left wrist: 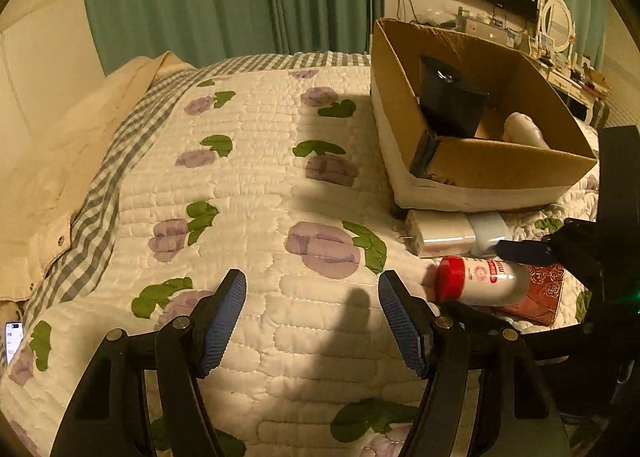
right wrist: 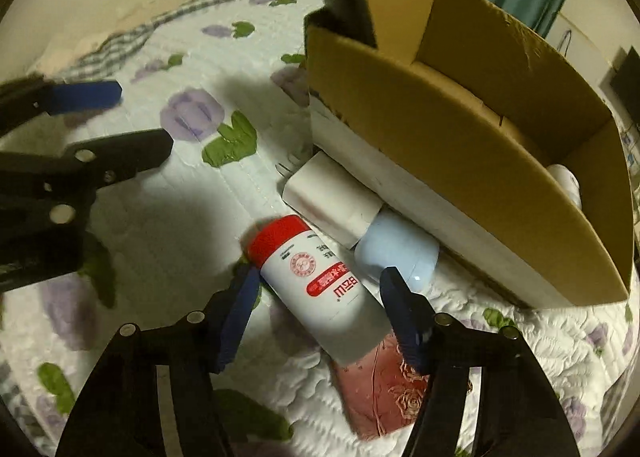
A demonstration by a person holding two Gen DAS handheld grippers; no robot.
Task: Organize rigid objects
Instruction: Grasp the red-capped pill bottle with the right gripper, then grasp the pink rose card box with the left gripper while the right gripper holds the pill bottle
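Note:
A white bottle with a red cap [right wrist: 316, 277] lies on its side on the flowered quilt [right wrist: 168, 217], its base resting on a red rose-embossed case [right wrist: 380, 389]. My right gripper [right wrist: 320, 275] straddles the bottle with a blue pad on each side; I see no firm press. Behind the bottle lie a white charger block [right wrist: 332, 197] and a pale blue rounded thing [right wrist: 396, 253], both against the cardboard box [right wrist: 440, 145]. My left gripper [left wrist: 312, 279] hangs open over bare quilt, left of the bottle [left wrist: 480, 281]. One of the right gripper's fingers [left wrist: 524, 251] shows above the bottle.
The box [left wrist: 500, 169] holds a black object [left wrist: 448, 101] and a pale bottle [left wrist: 524, 129]. A beige garment [left wrist: 60, 161] lies along the bed's left side, and a phone [left wrist: 12, 337] at the left edge. Green curtains hang behind.

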